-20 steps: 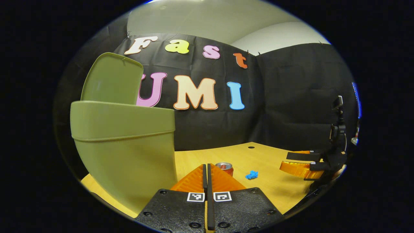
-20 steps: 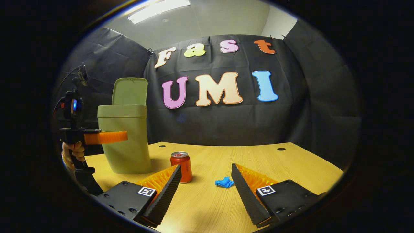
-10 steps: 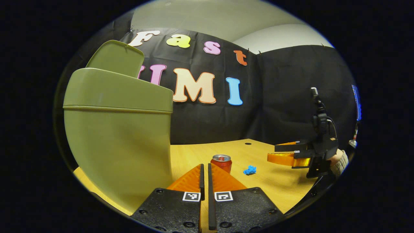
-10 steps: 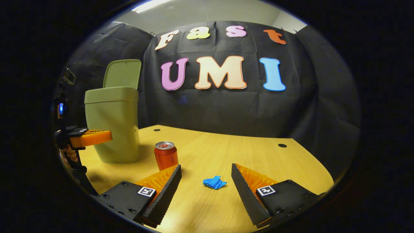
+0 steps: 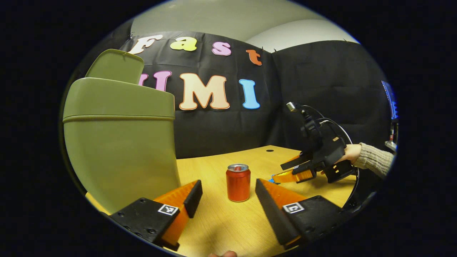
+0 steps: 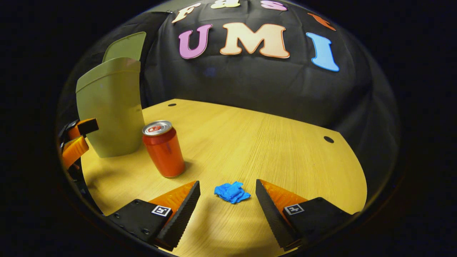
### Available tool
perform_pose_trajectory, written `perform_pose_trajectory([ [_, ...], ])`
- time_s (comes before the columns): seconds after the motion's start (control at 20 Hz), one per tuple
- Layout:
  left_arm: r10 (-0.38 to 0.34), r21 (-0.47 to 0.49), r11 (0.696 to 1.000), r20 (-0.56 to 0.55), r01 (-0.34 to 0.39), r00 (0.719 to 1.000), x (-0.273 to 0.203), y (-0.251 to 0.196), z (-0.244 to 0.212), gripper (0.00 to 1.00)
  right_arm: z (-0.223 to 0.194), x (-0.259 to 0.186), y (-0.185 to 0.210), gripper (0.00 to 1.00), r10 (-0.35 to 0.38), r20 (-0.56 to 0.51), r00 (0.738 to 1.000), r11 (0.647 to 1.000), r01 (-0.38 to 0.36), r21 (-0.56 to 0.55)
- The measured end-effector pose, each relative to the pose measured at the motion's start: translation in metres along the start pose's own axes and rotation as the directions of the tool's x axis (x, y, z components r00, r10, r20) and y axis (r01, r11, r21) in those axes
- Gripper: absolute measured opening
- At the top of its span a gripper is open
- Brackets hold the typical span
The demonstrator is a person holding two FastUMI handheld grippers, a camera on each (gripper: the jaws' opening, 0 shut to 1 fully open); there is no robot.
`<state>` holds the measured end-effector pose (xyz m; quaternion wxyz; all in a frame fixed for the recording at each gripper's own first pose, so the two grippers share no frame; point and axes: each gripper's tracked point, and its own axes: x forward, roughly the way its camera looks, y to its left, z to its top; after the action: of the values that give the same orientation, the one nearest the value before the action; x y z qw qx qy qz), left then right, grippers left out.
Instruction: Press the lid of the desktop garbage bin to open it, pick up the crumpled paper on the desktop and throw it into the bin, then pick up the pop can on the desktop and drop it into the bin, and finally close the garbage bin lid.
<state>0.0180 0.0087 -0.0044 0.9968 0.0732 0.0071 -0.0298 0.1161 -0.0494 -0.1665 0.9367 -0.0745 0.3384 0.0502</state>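
Observation:
The olive-green bin (image 5: 121, 142) stands at the left with its lid (image 5: 114, 66) raised. A red pop can (image 5: 238, 182) is upright on the wooden desktop, just beyond my left gripper (image 5: 226, 187), which is open and empty. In the right gripper view the crumpled blue paper (image 6: 232, 192) lies on the desk between the tips of my open right gripper (image 6: 227, 186), without touching them. The can (image 6: 163, 150) stands to the paper's left, and the bin (image 6: 110, 110) is behind it. The right gripper (image 5: 298, 170), held by a hand (image 5: 351, 153), is lowered over the paper's spot.
The wooden desktop (image 6: 271, 142) has small round holes near its far edge and ends at the black cloth wall. The left gripper (image 6: 76, 139) is at the far left edge of the right gripper view, beside the bin.
My left gripper went from shut to open and turned toward the can. The right gripper moved forward and down, so the blue paper now lies between its fingertips.

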Motion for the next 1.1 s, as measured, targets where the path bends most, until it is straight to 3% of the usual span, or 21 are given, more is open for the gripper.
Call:
perform_pose_trajectory([
  [0.05,0.004,0.002,1.000,0.001,-0.004,1.000,0.000,0.004,0.001,0.96,-0.003,0.006,0.000,0.99,0.002,-0.029,1.000,1.000,-0.002,-0.007],
  [0.4,0.020,0.000,1.000,-0.014,-0.020,1.000,0.003,0.009,-0.004,0.96,-0.019,0.025,0.000,0.99,0.015,-0.153,0.988,0.999,-0.021,-0.036],
  [0.5,0.016,-0.002,1.000,-0.016,-0.016,1.000,0.004,0.008,-0.005,0.96,-0.020,0.027,0.004,0.92,0.032,-0.163,0.986,0.999,-0.034,-0.010],
  [0.6,0.015,-0.001,1.000,-0.014,-0.015,1.000,0.003,0.008,-0.004,0.96,-0.023,0.026,0.006,0.78,0.042,-0.178,0.983,0.999,-0.041,0.008],
  [0.65,0.016,0.000,1.000,-0.013,-0.016,1.000,0.002,0.008,-0.003,0.96,-0.022,0.024,0.006,0.64,0.041,-0.180,0.983,0.999,-0.039,0.011],
  [0.75,0.019,0.002,1.000,-0.012,-0.019,1.000,0.003,0.009,-0.004,1.00,-0.023,0.023,0.009,0.54,0.052,-0.186,0.981,0.999,-0.049,0.021],
  [0.85,0.017,0.000,1.000,-0.014,-0.017,1.000,0.003,0.008,-0.004,0.96,-0.019,0.022,0.012,0.31,0.057,-0.172,0.983,0.998,-0.052,0.031],
  [0.95,0.016,0.000,1.000,-0.016,-0.016,1.000,0.003,0.008,-0.004,0.96,-0.016,0.017,0.011,0.15,0.053,-0.169,0.984,0.998,-0.050,0.024],
  [1.0,0.014,-0.001,1.000,-0.017,-0.014,1.000,0.002,0.007,-0.005,0.96,-0.013,0.015,0.010,0.18,0.045,-0.162,0.986,0.999,-0.042,0.020],
  [1.1,0.015,-0.002,1.000,-0.016,-0.015,1.000,0.002,0.007,-0.004,0.96,0.000,0.007,0.012,0.12,0.047,-0.128,0.991,0.999,-0.045,0.022],
])
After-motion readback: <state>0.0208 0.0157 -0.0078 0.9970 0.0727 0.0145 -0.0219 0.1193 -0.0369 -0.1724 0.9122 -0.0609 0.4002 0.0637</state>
